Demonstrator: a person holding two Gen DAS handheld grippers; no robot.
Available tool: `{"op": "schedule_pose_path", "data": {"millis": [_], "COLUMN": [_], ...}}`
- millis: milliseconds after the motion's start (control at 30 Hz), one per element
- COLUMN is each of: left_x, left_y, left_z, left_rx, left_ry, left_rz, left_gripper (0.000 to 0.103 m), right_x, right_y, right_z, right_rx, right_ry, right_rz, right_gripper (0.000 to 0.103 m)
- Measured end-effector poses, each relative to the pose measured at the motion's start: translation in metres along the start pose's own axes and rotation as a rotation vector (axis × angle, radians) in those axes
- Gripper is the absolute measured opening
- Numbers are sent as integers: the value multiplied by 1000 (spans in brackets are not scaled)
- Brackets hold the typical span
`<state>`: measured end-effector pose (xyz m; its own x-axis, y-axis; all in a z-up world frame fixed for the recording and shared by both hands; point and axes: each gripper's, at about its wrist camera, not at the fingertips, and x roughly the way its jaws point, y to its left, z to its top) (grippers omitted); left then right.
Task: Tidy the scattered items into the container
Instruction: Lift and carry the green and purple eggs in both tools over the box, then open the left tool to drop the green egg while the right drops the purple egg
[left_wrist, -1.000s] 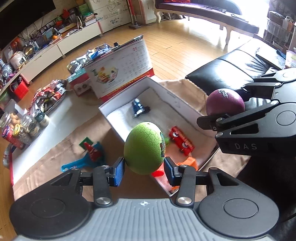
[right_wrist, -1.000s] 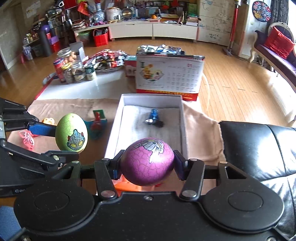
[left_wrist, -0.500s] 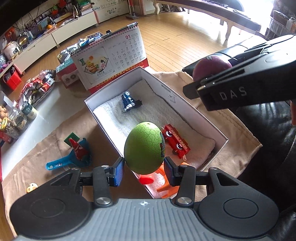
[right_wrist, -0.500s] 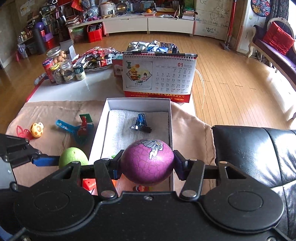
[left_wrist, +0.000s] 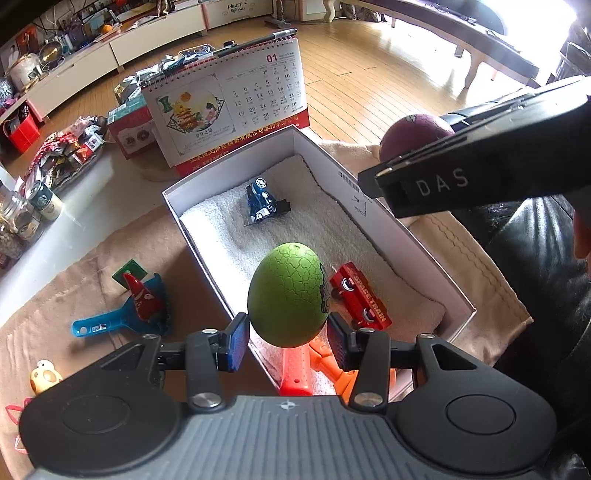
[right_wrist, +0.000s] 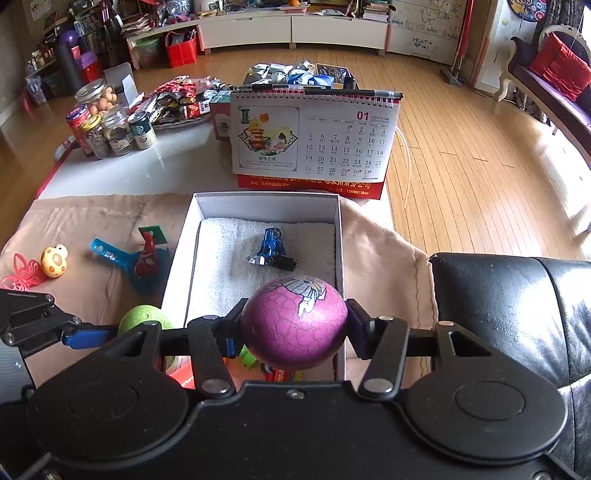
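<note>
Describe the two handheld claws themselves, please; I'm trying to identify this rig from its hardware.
The left claw has blue ribbed pads on black linkage arms with silver pivot screws, mounted on a grey ribbed body. The right claw is all black, with dark pads, the same round discs and silver screws. Its side reads "DAS" in pale letters. No cables or sleeves show.

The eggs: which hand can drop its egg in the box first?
Probably left: its green egg hangs over the white box's towel, while the right's purple egg sits beyond the rim.
</note>
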<state>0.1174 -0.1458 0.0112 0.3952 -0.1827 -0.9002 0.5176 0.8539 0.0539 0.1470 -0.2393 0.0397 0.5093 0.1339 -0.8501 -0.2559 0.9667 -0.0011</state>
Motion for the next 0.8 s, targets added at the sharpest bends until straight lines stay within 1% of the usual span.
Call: {"op": "schedule_pose_path", "data": {"millis": [233, 467, 800], "left_x": [8, 14, 19], "left_y": [-4, -8, -1], "left_z": [8, 18, 30], "left_rx": [-16, -28, -64], "left_ry": [2, 2, -3], "left_rz": [-10, -7, 5], "left_gripper": [47, 47, 47], "right_x": [2, 6, 10], "right_y": [-3, -8, -11], "right_z": [13, 17, 21], "right_rx": [-1, 5, 0], "right_ry": [-3, 8, 21], "right_rz": [-13, -19, -26], "right_gripper": [53, 53, 53]}}
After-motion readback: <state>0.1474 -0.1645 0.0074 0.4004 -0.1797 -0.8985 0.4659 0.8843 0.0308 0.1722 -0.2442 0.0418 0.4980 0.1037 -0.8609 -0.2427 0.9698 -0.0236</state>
